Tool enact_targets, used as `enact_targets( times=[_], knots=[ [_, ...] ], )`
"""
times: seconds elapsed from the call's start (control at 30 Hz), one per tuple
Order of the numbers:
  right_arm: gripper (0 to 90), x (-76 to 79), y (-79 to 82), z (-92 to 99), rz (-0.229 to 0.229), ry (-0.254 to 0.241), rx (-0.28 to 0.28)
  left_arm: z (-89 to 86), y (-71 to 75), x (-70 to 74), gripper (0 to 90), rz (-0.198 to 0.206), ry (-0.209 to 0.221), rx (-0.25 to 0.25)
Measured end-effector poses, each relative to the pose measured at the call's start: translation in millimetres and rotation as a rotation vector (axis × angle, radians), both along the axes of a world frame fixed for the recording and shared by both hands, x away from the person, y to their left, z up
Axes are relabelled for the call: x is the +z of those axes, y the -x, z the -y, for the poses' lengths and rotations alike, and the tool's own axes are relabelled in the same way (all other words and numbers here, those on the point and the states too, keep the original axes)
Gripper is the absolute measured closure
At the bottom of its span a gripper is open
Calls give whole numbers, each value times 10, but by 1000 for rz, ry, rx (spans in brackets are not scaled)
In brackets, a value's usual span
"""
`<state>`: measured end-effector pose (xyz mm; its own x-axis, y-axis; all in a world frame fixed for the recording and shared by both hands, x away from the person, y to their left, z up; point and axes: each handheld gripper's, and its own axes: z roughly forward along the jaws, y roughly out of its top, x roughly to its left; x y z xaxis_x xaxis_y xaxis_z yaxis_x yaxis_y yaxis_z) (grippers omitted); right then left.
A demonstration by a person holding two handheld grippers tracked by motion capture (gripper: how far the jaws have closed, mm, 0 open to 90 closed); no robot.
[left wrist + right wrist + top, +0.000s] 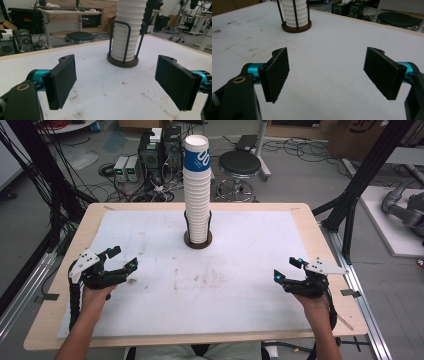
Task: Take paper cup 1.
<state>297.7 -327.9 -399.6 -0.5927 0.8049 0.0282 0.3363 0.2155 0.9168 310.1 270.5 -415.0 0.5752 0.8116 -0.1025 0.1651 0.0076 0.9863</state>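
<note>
1. A workshop floor strewn with cables, computer towers [161,150] and a round black stool [240,164] lies beyond a wooden table [320,250] topped with a scuffed white mat [220,290].

2. At the far middle of the mat a tall stack of white paper cups [196,190], the top one banded blue, stands upright in a dark round holder [198,241] with thin wire uprights, well apart from both hands.

3. The person's left gripper [121,259] rests near the left edge of the mat, jaws spread wide and holding nothing; the left gripper view looks between its pads [63,80] straight at the stack.

4. The right gripper [286,269] sits near the right edge, jaws likewise apart and empty, its pads [277,73] over bare mat.

5. The work appears to be at its starting pose, before any reach. The next move likely calls for one gripper to travel forward and rise to the top cup, closing gently on its rim; how tightly the cups nest cannot be judged from here.
</note>
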Motion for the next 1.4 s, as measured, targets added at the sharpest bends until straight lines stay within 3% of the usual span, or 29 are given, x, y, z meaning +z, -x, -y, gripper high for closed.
enact_targets(
  times=[0.43,0.6,0.77,0.93,1.0,1.03,1.07,1.1,1.13,1.17,1.2,1.37,1.4],
  knots=[
    [210,-7,19,29,-12,-20,3,40,-15,-10,172,-14,13,-8],
    [210,16,35,41,-10,-25,-3,72,-12,4,172,-11,-5,-28],
    [210,31,61,21,-9,-15,-2,116,-26,71,172,-12,19,-55],
    [211,55,73,-6,-5,-9,-1,131,-108,252,169,-2,59,-73],
    [210,58,64,-11,-4,-12,0,157,-164,357,167,5,58,-84],
    [210,57,58,-15,-5,-12,2,195,-221,478,167,13,55,-100],
    [210,55,55,-23,-9,-13,2,195,-221,478,167,13,55,-100],
    [210,51,49,-25,-8,-8,6,240,-284,606,166,24,47,-117],
    [210,49,47,-30,-12,-5,7,240,-284,606,165,24,47,-117],
    [210,46,45,-32,-12,0,8,285,-342,732,165,31,47,-137],
    [210,46,45,-32,-12,0,8,285,-342,732,165,31,47,-137],
    [211,52,49,-28,-15,-7,9,441,-474,1040,165,50,40,-198],
    [211,52,49,-28,-15,-7,9,441,-474,1040,165,50,40,-198]
  ],
)
